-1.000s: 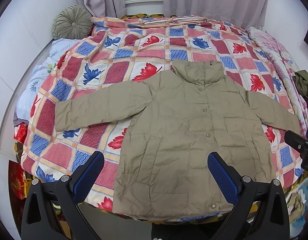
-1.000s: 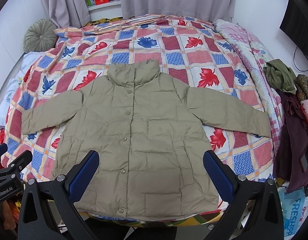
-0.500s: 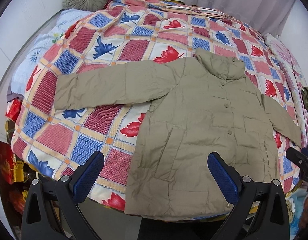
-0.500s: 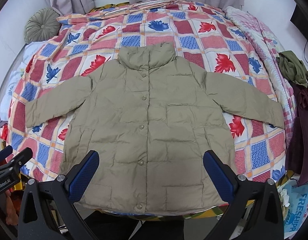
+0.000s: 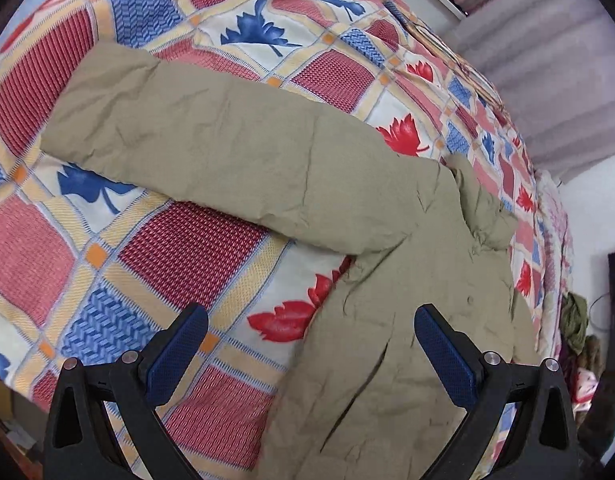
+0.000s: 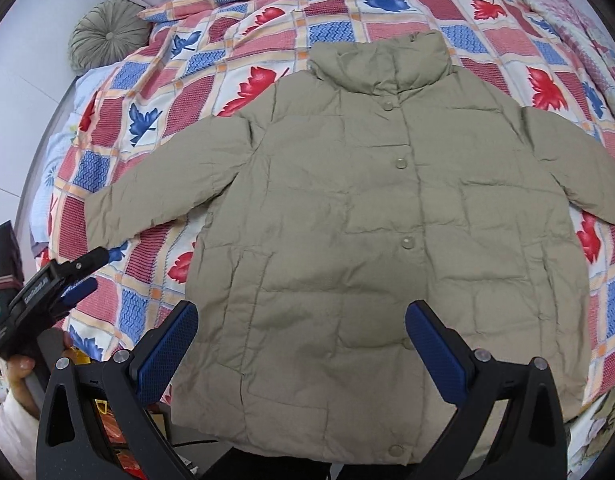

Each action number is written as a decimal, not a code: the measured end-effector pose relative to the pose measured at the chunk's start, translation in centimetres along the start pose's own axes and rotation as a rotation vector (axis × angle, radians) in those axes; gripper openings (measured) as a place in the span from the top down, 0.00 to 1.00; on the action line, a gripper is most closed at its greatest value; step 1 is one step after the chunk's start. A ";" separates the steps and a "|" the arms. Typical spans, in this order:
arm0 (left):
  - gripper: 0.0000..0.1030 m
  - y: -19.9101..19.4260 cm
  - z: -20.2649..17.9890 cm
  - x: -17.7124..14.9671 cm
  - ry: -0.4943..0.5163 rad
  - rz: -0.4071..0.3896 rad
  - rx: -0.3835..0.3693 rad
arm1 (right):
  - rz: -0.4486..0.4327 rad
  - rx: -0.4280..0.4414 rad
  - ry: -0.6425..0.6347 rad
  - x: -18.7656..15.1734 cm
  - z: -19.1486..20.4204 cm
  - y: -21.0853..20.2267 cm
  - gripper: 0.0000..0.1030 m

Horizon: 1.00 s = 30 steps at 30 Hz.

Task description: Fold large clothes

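Observation:
A khaki puffer jacket (image 6: 367,220) lies flat and buttoned on the bed, collar away from me and both sleeves spread out. My right gripper (image 6: 301,350) hovers open over the jacket's lower hem with nothing between its blue pads. In the left wrist view the jacket's left sleeve (image 5: 211,148) stretches across the quilt. My left gripper (image 5: 311,354) is open above the quilt by the jacket's side edge below that sleeve. The left gripper (image 6: 73,280) also shows at the right wrist view's left edge, held in a hand.
A patchwork quilt (image 6: 243,60) with red and blue leaves covers the bed. A round grey-green cushion (image 6: 107,34) sits at the bed's far left corner. Grey curtains (image 5: 555,68) hang behind the bed. Dark clothes (image 5: 575,320) pile at the bed's right side.
My left gripper has swung left and moved in close over the jacket's left sleeve. My right gripper has come nearer to the jacket's hem. Both stay open.

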<state>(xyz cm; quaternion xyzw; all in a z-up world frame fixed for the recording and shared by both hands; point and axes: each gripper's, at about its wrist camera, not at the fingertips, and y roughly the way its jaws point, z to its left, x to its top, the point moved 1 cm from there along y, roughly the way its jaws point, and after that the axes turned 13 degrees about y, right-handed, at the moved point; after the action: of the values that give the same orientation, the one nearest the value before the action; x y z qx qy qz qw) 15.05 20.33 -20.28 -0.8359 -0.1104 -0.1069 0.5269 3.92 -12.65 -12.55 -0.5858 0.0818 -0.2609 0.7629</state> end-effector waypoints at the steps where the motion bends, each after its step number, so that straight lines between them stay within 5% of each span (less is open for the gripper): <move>1: 0.00 1.0 0.8 0.4 -0.034 -0.007 -0.019 | 0.001 0.009 -0.004 0.0 0.3 0.8 0.00; 8: 0.00 7.9 6.6 2.9 -0.225 -0.046 -0.107 | 0.094 0.032 -0.022 0.7 1.1 7.0 0.00; 13: 0.00 9.2 9.7 4.9 -0.256 -0.099 -0.045 | 0.111 0.046 -0.032 1.1 1.0 10.3 0.00; 16: 0.00 8.9 11.3 7.1 -0.232 -0.130 0.052 | 0.110 0.049 -0.035 1.7 1.2 11.7 0.00; 18: 0.13 9.3 12.3 8.6 -0.220 -0.115 0.130 | 0.102 0.063 -0.029 2.3 1.6 12.2 0.00; 23: 0.84 9.1 13.1 10.6 -0.181 -0.104 0.203 | 0.076 0.116 -0.018 4.5 3.6 13.7 0.00; 24: 0.86 8.5 12.8 10.9 -0.167 -0.112 0.210 | 0.076 0.126 -0.015 5.0 4.1 14.1 0.00; 25: 0.87 7.9 12.4 11.1 -0.148 -0.124 0.230 | 0.074 0.139 -0.008 5.4 4.4 14.3 0.03; 27: 0.87 6.4 11.3 11.4 -0.100 -0.155 0.266 | 0.072 0.178 0.009 6.4 5.3 14.9 0.37; 28: 0.87 5.6 10.7 11.5 -0.076 -0.171 0.275 | 0.083 0.193 0.013 6.8 5.7 15.5 0.67; 30: 0.87 4.0 9.2 11.7 -0.030 -0.206 0.272 | 0.081 0.191 0.022 7.5 6.4 16.5 0.81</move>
<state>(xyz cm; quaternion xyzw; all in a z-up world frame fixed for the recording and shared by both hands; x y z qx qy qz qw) 27.98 27.86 -24.13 -0.7426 -0.2170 -0.1321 0.6197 18.08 -8.00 -24.70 -0.5037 0.0887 -0.2430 0.8242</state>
